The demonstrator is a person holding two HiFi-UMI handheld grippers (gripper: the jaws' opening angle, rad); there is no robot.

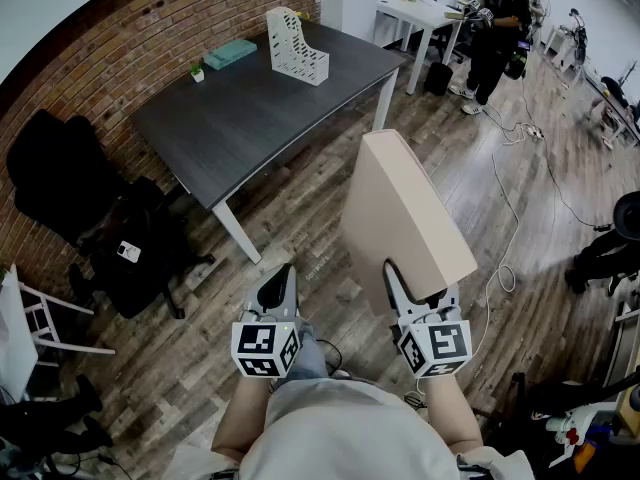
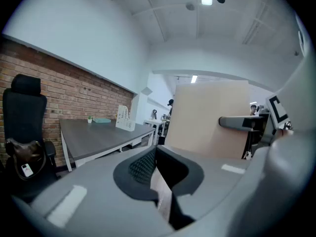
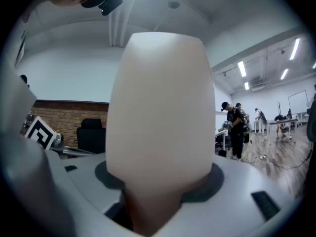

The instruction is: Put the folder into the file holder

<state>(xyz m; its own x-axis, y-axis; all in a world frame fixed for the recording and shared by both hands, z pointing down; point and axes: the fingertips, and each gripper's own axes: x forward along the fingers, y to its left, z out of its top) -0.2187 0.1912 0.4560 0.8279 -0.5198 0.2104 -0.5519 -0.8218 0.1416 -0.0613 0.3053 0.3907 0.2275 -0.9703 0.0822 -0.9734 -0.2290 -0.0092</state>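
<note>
Down at its bottom edge, your right gripper (image 1: 420, 290) grasps the folder (image 1: 400, 208); left gripper (image 1: 279, 280) is clenched empty. Looks stiff, probably light.

Beige folder (image 1: 405, 218); white slotted holder (image 1: 297, 46) at twelve o'clock; dark grey table (image 1: 250, 118); red brick wall (image 1: 120, 38); brown plank floor (image 1: 310, 230).

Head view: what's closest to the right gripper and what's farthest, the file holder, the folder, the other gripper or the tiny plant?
1. folder: gripped in the right gripper's jaws.
2. left gripper: just beside it, on the left.
3. file holder and tiny plant: both far away near the back of the table; too close to call.
</note>
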